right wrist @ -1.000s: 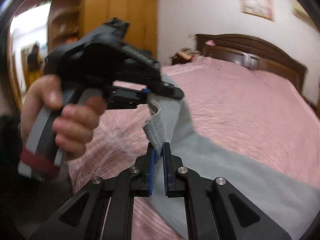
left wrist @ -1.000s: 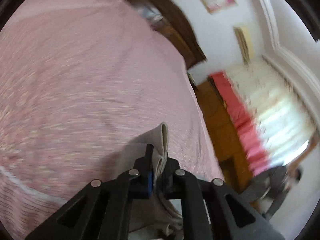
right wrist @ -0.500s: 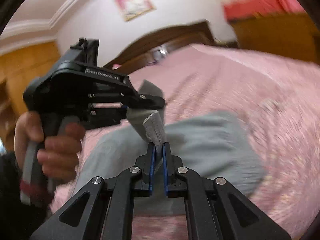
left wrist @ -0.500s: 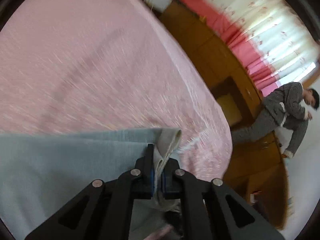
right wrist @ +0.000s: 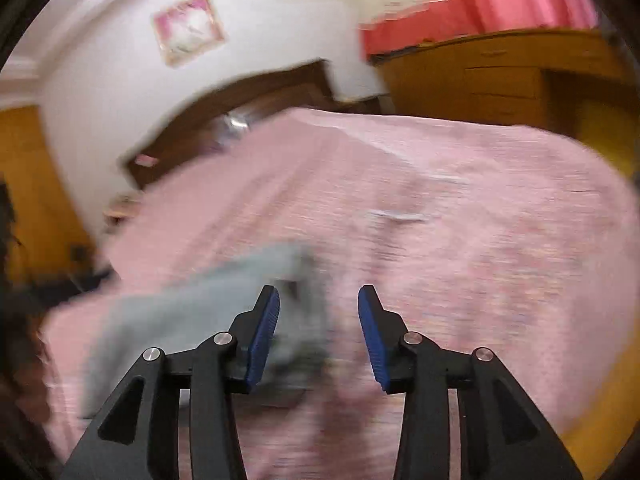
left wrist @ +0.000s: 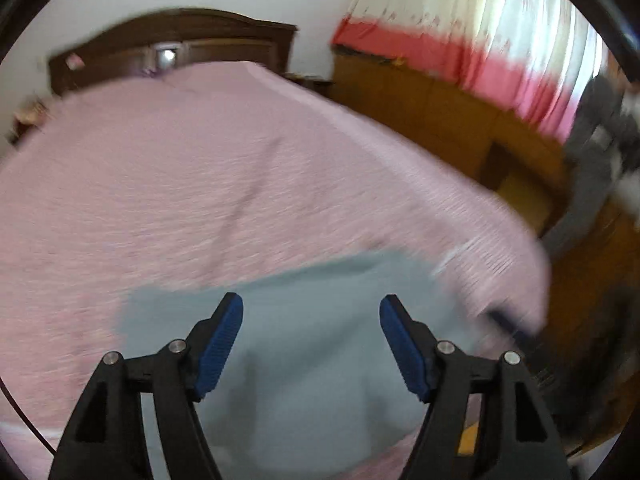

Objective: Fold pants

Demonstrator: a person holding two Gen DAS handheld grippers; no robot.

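Grey pants (left wrist: 304, 344) lie flat, long axis unclear in blur

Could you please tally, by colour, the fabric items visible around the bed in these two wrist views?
Grey: 1, the pants
Pink: 1, the bedspread
Red and white: 1, the curtain
Total: 3

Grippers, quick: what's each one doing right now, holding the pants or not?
Left gripper: jaws opening, nothing gripped; pants lie below.
Right gripper: jaws opening, nothing gripped.
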